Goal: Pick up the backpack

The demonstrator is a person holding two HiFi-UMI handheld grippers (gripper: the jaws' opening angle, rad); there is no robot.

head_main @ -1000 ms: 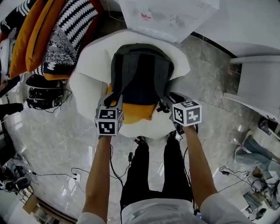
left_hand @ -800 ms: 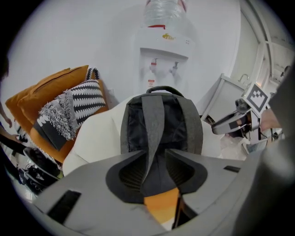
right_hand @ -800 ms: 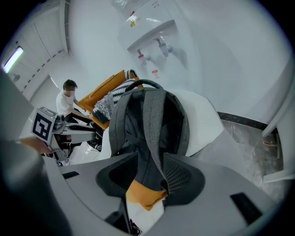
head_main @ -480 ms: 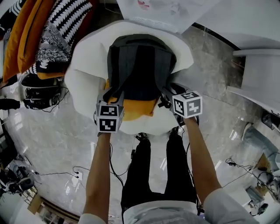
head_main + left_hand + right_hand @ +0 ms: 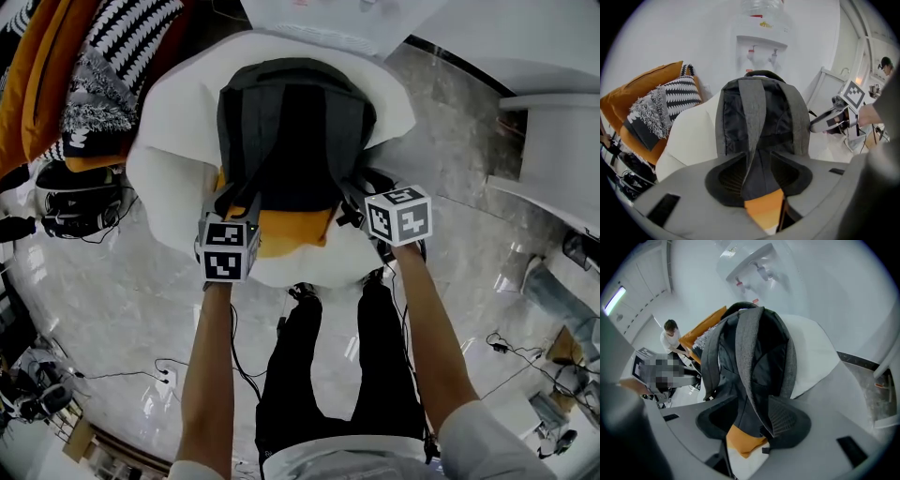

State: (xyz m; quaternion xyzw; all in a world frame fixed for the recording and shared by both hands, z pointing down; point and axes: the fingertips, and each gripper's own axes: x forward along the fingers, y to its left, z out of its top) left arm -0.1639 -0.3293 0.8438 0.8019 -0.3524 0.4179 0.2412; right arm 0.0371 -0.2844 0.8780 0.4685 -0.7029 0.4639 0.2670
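Straddling backpack straps, left tool, right tool gape (just opened).

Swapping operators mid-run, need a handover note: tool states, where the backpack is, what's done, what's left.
Left tool: open, and its jaws have just been opening. A grey shoulder strap runs between them, not clamped.
Right tool: likewise open after just opening, with the other grey strap between its jaws.
Dark grey fabric backpack: upright on the white padded armchair, base on an orange cushion.
Done: both tools placed at the straps.
Left: close on the straps, lift the backpack.
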